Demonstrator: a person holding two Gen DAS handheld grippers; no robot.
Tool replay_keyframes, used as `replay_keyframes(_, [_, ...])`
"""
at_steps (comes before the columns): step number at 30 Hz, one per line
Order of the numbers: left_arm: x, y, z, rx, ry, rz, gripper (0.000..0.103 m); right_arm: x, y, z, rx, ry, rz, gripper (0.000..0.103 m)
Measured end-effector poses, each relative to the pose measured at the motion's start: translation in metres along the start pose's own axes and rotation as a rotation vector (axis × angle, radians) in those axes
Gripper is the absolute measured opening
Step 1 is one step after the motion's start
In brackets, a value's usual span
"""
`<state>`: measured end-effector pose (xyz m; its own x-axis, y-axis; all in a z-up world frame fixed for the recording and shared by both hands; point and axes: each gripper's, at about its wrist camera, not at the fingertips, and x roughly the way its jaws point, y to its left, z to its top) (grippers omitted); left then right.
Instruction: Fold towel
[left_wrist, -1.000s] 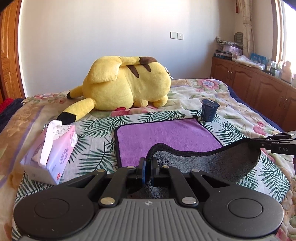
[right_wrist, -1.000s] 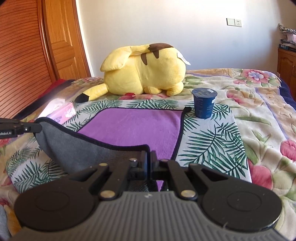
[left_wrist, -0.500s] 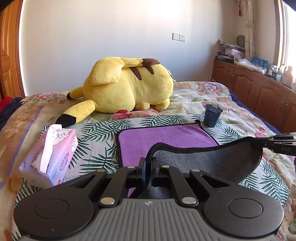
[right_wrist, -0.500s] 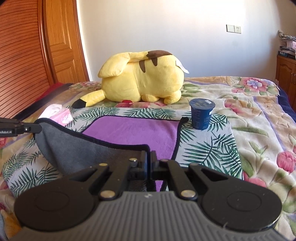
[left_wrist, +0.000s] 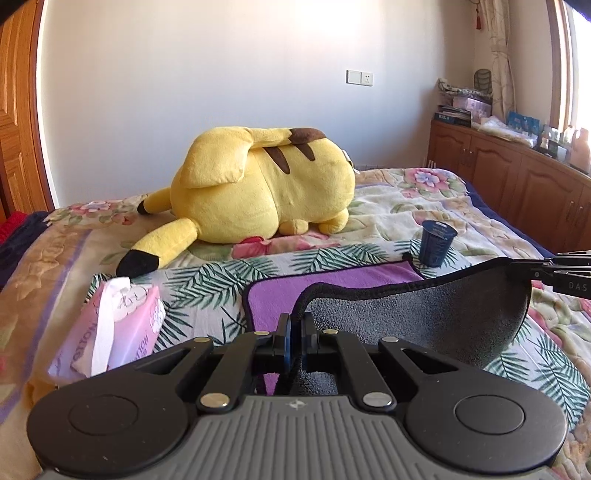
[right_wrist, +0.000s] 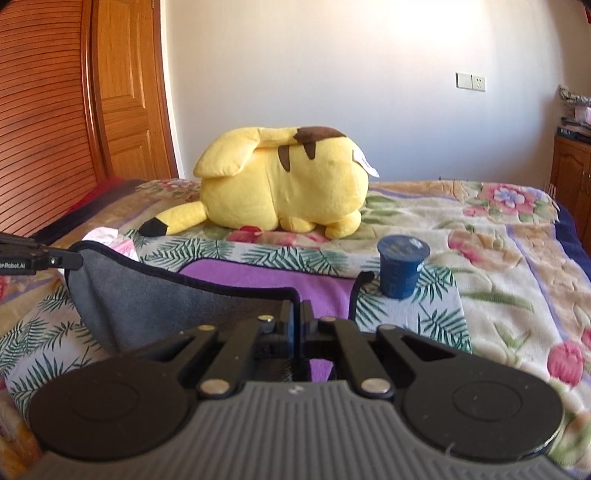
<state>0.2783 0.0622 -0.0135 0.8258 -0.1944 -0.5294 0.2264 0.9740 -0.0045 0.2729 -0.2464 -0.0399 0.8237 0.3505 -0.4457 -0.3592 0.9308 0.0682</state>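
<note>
The towel (left_wrist: 332, 284) is purple on top and grey underneath, with a dark hem, and lies on the bed. My left gripper (left_wrist: 295, 325) is shut on its near left corner. My right gripper (right_wrist: 297, 314) is shut on its near right corner. Both corners are lifted, so the grey underside (left_wrist: 424, 317) hangs between the grippers and curls over the purple face (right_wrist: 266, 280). The right gripper also shows at the right edge of the left wrist view (left_wrist: 546, 267); the left gripper shows at the left edge of the right wrist view (right_wrist: 55, 258).
A dark blue cup (left_wrist: 437, 243) stands by the towel's far right corner, also seen in the right wrist view (right_wrist: 402, 266). A pink tissue pack (left_wrist: 118, 325) lies left of the towel. A big yellow plush (left_wrist: 266, 192) lies behind. Wooden cabinets (left_wrist: 517, 184) stand at right.
Both grippers have risen and moved forward with the towel's near corners. The grey underside now covers more of the purple face, and the lifted edge sits higher.
</note>
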Motion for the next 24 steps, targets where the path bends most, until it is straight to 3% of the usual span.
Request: replay_keyframes(24, [0.051, 0.01, 0.042, 0.015, -0.028, 0.037, 0.0, 0.055, -0.006, 0.036, -0.122, -0.03, -0.074, 0.003])
